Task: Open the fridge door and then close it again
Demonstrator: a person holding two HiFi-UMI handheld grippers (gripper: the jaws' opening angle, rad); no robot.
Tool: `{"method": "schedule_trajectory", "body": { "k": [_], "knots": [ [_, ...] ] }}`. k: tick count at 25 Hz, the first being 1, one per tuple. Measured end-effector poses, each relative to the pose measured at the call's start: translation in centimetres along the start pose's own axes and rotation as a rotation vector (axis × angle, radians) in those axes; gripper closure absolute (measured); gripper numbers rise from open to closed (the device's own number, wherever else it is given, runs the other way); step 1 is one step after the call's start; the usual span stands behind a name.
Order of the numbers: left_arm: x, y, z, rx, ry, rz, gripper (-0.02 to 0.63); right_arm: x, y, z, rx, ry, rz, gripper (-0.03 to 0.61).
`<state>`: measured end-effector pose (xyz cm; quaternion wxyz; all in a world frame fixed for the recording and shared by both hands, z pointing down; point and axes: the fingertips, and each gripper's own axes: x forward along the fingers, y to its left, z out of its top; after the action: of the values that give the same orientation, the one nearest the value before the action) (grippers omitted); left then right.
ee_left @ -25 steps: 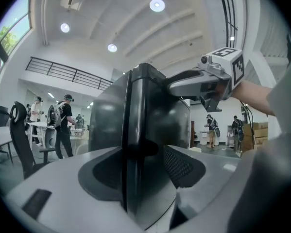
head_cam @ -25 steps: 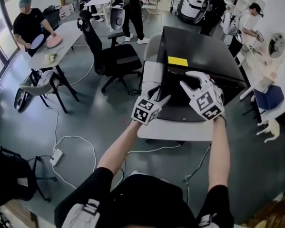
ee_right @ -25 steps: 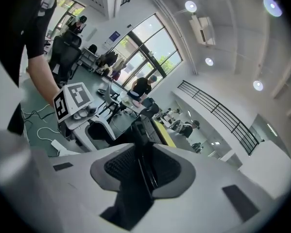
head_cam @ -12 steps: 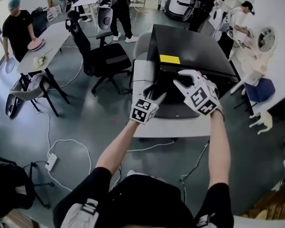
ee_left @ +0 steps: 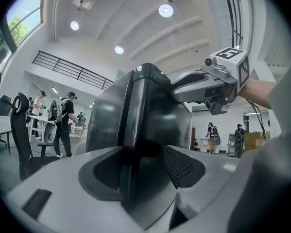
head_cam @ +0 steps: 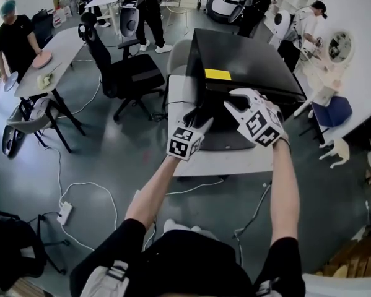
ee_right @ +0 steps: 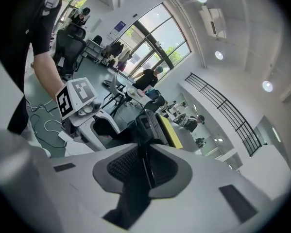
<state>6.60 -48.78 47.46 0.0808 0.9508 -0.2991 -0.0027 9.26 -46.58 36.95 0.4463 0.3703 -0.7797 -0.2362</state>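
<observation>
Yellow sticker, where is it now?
Head view, upper centre: the yellow sticker lies flat on the fridge top, at its front left corner, just beyond the left gripper.

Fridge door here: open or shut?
Looks shut: in the head view the fridge door sits flush against the fridge body, no gap showing. The left gripper and right gripper straddle its edges; the right fingers are closing.
</observation>
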Motion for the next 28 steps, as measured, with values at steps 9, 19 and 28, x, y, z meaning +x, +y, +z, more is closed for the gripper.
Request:
{"method": "schedule_trajectory", "body": {
  "k": [9,19,28],
  "knots": [
    [-3.5,-3.7,-0.5,0.050,-0.040,-0.007,0.373,-3.3,2.5,1.0,-0.026,-0.087,0.072,0.515],
    [-8.8,-16.6,-2.9,0.114,-0.002,0.059,0.373,-14.0,8.5,-1.7,-0.142,-0.253,0.150,0.509],
    [-11.6,-30.0,-5.6,0.134,0.028,0.153,0.373,-23.4,13.6,-6.4,-0.271,-0.345,0.168,0.506]
  ]
}}
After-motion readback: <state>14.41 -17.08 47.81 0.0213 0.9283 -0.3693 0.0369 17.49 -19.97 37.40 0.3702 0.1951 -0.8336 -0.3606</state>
